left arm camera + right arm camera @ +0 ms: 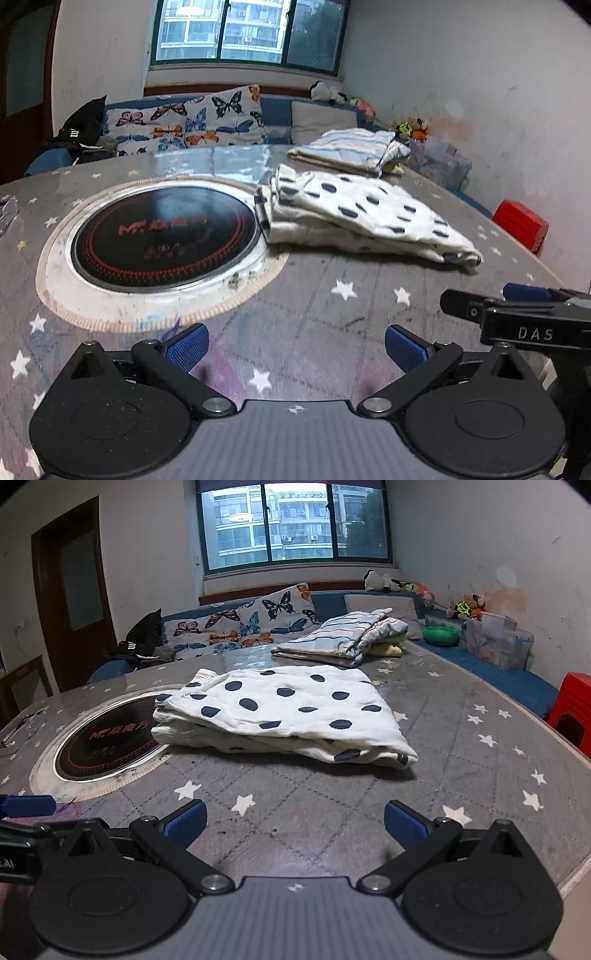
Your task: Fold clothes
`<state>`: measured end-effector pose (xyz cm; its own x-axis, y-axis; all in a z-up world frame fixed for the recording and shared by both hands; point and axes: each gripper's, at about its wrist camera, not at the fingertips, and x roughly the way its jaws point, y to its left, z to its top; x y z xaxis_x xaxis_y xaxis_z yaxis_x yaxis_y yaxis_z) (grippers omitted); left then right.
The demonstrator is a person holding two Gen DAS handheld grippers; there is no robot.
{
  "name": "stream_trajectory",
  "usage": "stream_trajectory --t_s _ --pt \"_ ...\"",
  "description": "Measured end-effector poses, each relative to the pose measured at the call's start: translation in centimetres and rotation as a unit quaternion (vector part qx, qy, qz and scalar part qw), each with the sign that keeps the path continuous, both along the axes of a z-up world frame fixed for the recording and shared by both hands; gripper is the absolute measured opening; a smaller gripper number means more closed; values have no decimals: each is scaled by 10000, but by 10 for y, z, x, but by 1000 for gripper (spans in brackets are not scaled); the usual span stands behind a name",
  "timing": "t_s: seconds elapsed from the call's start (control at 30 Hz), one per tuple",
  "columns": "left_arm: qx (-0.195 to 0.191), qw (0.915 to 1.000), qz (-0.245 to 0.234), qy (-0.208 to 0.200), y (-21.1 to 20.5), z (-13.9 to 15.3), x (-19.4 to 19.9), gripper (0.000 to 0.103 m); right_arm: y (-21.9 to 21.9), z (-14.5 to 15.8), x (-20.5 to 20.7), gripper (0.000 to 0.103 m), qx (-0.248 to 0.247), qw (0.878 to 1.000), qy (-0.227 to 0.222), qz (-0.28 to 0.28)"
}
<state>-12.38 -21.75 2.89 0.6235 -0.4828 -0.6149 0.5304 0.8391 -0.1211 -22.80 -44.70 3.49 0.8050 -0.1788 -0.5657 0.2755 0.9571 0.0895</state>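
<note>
Hovering low over star-print tabletop (pixel 480 709) | left tongs (pixel 295 349) apart, empty | right tongs (pixel 294 825) apart, empty | folded dotted garment (pixel 284 709) beside round cooktop (pixel 107 738) | striped pile (pixel 340 635) behind

a lived-in home room: a cushioned bench (pixel 480 664) under a window (pixel 295 524) carries butterfly-print pillows (pixel 255 626) and stuffed toys (pixel 384 580). the round table (pixel 461 760) has a star-patterned cover and a built-in hotpot cooktop (pixel 162 236), with folded laundry (pixel 284 712) on top.
</note>
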Motion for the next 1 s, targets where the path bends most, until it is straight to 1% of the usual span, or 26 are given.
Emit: stream_trajectory --t_s 0.17,0.47,0.67,1.0 --pt "259 9996 4 -61 -2 -2 -6 103 4 2 -3 103 -42 10000 -15 -11" --pt "395 9991 64 -139 1 7 -9 103 2 7 -6 103 -18 9999 -83 -106" --pt "441 9989 28 -147 -2 15 -8 103 -3 12 -4 103 120 9997 -144 -164" --pt "627 9979 38 -146 -12 19 1 103 0 13 6 103 118 9998 -111 -86"
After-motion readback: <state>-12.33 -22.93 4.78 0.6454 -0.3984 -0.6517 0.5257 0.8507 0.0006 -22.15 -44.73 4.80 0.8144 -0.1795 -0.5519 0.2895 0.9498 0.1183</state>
